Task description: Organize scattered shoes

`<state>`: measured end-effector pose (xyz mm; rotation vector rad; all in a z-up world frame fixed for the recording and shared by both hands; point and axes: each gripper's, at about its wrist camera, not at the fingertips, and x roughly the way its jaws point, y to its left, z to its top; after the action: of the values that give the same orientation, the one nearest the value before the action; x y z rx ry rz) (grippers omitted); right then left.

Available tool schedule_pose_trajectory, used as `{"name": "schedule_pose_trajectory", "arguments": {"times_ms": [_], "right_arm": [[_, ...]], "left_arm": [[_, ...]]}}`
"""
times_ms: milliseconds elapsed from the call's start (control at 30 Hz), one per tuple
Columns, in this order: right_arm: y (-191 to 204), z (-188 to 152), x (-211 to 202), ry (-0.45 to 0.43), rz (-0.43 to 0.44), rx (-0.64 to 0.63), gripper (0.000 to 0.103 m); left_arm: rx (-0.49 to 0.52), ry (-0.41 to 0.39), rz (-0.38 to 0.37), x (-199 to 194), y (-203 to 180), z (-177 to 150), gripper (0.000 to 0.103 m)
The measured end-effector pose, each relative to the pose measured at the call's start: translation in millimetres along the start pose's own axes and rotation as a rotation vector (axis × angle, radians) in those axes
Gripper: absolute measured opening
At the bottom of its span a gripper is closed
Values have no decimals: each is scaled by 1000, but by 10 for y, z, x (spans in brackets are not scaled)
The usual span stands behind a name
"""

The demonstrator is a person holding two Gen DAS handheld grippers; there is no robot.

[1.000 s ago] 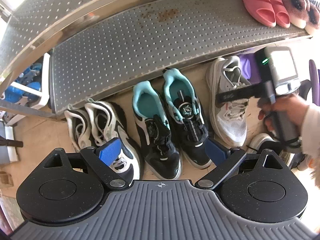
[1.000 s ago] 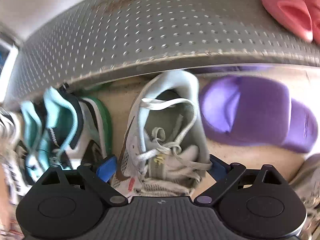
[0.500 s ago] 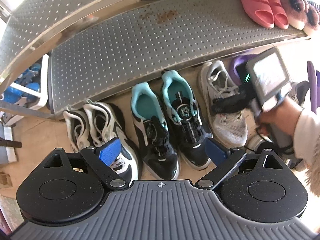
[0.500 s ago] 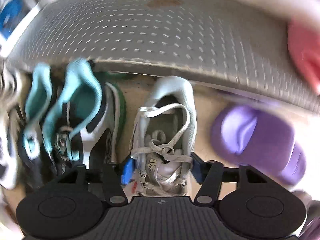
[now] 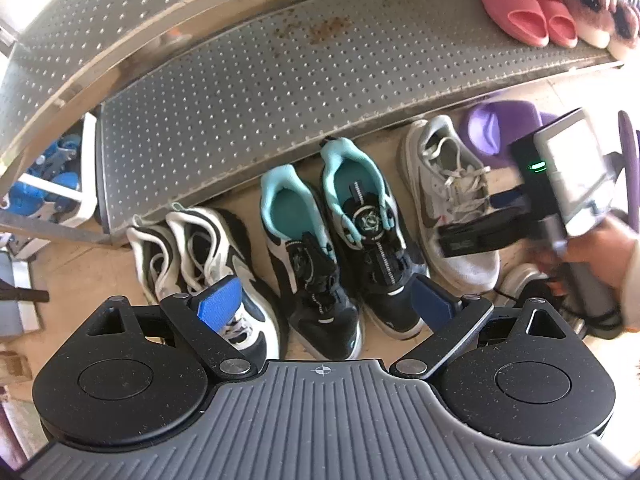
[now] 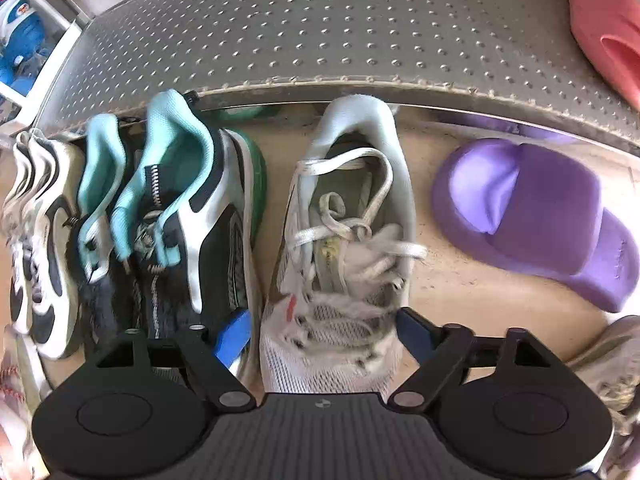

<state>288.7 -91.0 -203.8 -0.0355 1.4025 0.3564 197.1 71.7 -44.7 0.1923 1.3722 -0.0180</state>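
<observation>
Heels of the floor shoes tuck under the perforated metal shelf [image 6: 340, 40], partly hidden. Second grey sneaker [image 6: 612, 360] at 4 o'clock, cut off by frame edge. White mesh sneaker [image 6: 348, 248], loose laces, sits between the right gripper [image 6: 320, 334] pads; jaws opening, pads not pressing it. Purple foam slide [image 6: 540, 216] at 2 o'clock. Left gripper [image 5: 326, 304] spread wide, empty, above black-teal sneakers [image 5: 332, 240].
</observation>
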Motion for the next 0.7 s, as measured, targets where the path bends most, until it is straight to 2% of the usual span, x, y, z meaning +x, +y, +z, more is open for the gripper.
{"name": "schedule_pose_trajectory", "arguments": {"times_ms": [167, 233, 333, 400, 467, 700], "right_arm": [[-765, -36, -611, -25, -88, 191, 90], [-1267, -134, -840, 7, -123, 347, 92], [-1799, -532, -950, 78, -73, 617, 91], [-1923, -822, -945, 64, -71, 725, 91], [-1974, -981, -876, 35, -92, 775, 91], [-2019, -1011, -577, -8, -75, 828, 94]], "left_arm": [[64, -22, -31, -71, -234, 49, 95], [87, -28, -35, -88, -320, 68, 95], [128, -30, -39, -73, -484, 82, 95], [151, -24, -36, -42, -577, 85, 95], [179, -16, -31, -8, -672, 75, 95], [232, -1, -50, 48, -794, 60, 95]]}}
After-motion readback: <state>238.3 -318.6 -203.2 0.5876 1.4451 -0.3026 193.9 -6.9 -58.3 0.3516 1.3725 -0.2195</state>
